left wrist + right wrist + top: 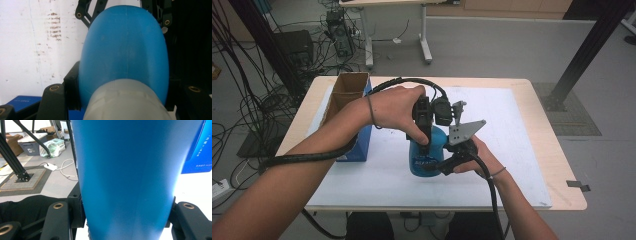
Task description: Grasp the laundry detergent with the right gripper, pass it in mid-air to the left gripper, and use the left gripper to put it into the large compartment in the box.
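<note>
The blue bottle [428, 152] stands upright mid-table on the white mat [522, 150]. Its smooth, rigid plastic is probably slippery. The right gripper [443, 164] clamps the body; the left gripper [426, 131] clamps the pale cap [125, 102]. Hold at the body.

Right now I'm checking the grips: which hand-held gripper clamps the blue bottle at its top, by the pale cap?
The left hand-held gripper, coming from above at the blue bottle's pale cap; the right hand-held gripper clamps its lower body from the side.

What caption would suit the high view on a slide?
Two hand-held grippers, left gripper on top, right gripper lower down, clamp a blue plastic bottle standing on the white-topped table.
</note>
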A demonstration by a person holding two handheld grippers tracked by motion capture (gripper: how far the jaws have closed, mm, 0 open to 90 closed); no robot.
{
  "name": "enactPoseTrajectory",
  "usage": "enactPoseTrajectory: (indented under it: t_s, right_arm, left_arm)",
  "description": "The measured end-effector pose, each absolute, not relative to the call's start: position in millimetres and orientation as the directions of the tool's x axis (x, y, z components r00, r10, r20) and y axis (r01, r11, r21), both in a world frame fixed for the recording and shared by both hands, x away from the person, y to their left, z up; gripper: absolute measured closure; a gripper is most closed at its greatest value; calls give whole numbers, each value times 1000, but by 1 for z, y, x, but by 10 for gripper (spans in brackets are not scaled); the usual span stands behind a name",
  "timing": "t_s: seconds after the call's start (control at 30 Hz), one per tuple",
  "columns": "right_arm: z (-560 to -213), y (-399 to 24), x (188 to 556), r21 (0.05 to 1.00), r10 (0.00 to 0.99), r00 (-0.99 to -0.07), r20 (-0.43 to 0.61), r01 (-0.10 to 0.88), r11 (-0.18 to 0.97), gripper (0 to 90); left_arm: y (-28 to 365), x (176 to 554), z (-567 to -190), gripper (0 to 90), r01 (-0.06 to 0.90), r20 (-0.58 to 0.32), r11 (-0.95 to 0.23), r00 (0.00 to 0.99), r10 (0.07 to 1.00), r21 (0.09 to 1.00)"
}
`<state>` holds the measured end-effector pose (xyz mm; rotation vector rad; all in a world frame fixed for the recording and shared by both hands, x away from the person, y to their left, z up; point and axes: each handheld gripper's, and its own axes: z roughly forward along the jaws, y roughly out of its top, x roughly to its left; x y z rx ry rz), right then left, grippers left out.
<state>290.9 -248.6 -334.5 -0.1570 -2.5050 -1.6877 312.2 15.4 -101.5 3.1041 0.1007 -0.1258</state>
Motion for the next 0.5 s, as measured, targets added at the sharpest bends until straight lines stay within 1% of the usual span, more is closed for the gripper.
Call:
enactPoseTrajectory:
  t_s: [0.5]
  right_arm:
    - [-335,-248,292,917,19,-987,157,153,369,413]
  left_arm:
    - [17,313,-101,378,67,-81,-997,995,64,31]
